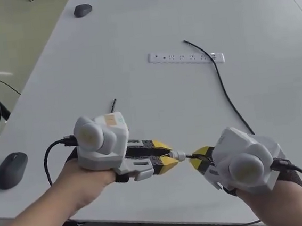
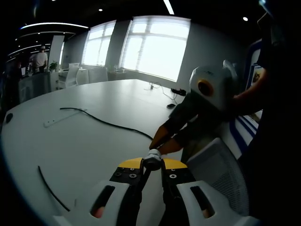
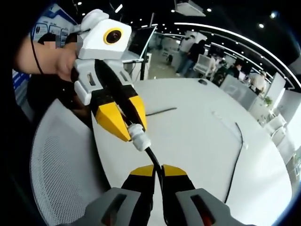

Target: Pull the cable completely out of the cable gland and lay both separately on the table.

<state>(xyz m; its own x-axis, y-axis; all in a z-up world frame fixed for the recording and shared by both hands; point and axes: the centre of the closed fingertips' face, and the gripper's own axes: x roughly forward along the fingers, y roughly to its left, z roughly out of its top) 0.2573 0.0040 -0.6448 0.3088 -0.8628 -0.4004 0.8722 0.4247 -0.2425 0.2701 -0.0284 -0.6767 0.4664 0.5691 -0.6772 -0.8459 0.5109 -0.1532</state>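
Left gripper [image 1: 168, 160], right gripper [image 1: 199, 159], jaws clamped

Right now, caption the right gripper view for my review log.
Left gripper clamps the white plastic cable gland while the right gripper pinches its thin black cable.

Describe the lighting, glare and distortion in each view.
Head view: even soft light, sharp, faint shadows on the table. Left gripper view: windows blown out, foreground dim, fisheye curving. Right gripper view: strongly curved edges, cable gland sharp.
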